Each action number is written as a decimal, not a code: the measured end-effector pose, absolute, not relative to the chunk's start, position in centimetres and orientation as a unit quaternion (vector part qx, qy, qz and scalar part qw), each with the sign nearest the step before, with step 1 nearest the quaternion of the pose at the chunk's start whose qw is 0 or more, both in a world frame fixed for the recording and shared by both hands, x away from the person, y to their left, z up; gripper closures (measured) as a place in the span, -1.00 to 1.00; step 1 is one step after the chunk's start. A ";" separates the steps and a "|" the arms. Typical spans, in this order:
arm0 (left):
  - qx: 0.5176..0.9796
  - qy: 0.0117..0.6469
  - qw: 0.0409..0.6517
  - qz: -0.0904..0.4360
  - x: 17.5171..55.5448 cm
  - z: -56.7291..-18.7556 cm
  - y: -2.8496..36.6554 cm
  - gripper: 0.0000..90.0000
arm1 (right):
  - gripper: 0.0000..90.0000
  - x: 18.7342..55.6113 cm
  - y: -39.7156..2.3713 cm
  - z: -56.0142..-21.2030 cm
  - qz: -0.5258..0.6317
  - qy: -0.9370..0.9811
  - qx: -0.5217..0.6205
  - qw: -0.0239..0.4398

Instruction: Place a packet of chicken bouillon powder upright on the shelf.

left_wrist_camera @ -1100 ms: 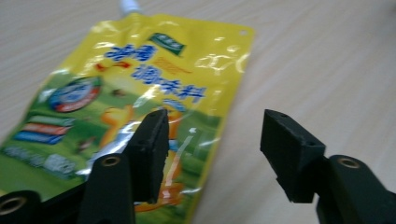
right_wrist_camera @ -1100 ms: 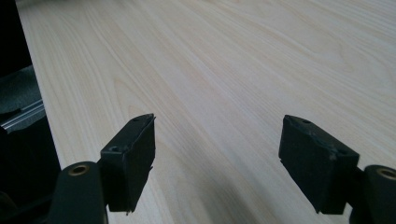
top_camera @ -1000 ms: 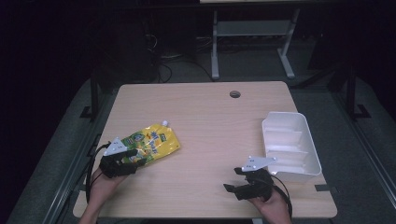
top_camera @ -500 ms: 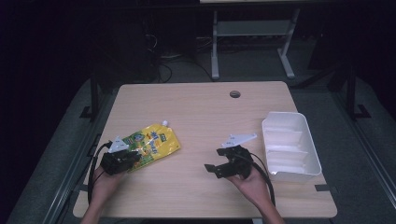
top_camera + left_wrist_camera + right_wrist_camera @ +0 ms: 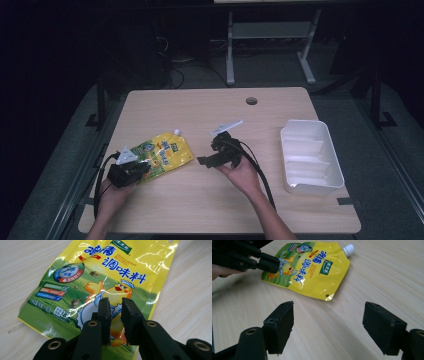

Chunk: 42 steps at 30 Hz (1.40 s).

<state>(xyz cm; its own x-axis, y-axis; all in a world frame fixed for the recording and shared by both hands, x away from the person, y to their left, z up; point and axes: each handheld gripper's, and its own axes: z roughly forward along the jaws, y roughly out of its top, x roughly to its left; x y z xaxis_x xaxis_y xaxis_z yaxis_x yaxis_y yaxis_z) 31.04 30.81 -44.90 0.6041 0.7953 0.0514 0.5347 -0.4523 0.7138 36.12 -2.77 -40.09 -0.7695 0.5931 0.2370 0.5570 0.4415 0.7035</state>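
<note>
Yellow foil catches the light in the high view: a spouted seasoning pouch [image 5: 161,156] lies flat on the pale wood worktop [image 5: 210,200], left of centre in the frame, its long axis running from lower left to upper right with the white spout cap [image 5: 176,132] at the upper-right end. The left tongs [image 5: 131,171] sit at the pouch's lower-left end, the right tongs [image 5: 207,161] hover near frame centre, just right of the pouch and apart from it, and a white divided tray [image 5: 311,156] stands well apart at the right. In the left gripper view the pouch [image 5: 100,280] fills the upper frame, its printed face up, and the left tongs [image 5: 115,312] stand over its bottom end with a narrow gap between the pads — nearly together, yet I cannot tell whether any foil is pinched. In the right gripper view the right tongs [image 5: 329,322] are spread wide over bare wood, the pouch [image 5: 312,267] lying beyond them in the upper frame with its cap [image 5: 348,249] pointing to the upper right. The risk, as I judge it: slick foil lying flat gives little edge to bite, so a shallow pinch could slip off — or the limp pouch could sag and swing if lifted by one end alone.
</note>
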 end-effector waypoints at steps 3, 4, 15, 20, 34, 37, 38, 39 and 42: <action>0.830 0.399 0.337 0.194 31.0 -44.9 30.9 0.72 | -0.44 37.1 -1.6 -40.3 0.401 0.850 0.342 0.017; 0.831 0.399 0.338 0.193 31.0 -44.9 30.9 0.73 | -0.43 37.7 -0.7 -40.5 0.394 0.851 0.346 0.015; 0.828 0.400 0.343 0.192 31.0 -45.0 31.0 0.75 | -0.19 40.4 2.1 -44.0 0.376 0.842 0.387 -0.012; 0.826 0.402 0.347 0.188 31.1 -45.0 31.1 0.75 | -0.06 41.0 3.0 -45.4 0.373 0.838 0.398 -0.033; 0.825 0.405 0.345 0.193 31.1 -45.1 31.2 0.75 | 0.37 40.8 2.7 -45.1 0.446 0.789 0.408 -0.110; 0.824 0.405 0.345 0.195 31.1 -45.1 31.2 0.75 | 0.39 40.8 3.3 -45.9 0.442 0.782 0.417 -0.136; 0.824 0.405 0.345 0.195 31.1 -45.1 31.2 0.74 | 0.39 40.8 3.6 -46.3 0.435 0.785 0.419 -0.141; 0.826 0.402 0.343 0.198 31.0 -45.1 31.1 0.74 | 0.39 40.7 4.0 -46.7 0.429 0.787 0.420 -0.139; 0.825 0.402 0.344 0.197 31.1 -45.2 31.1 0.74 | 0.39 40.5 4.8 -47.5 0.437 0.777 0.430 -0.143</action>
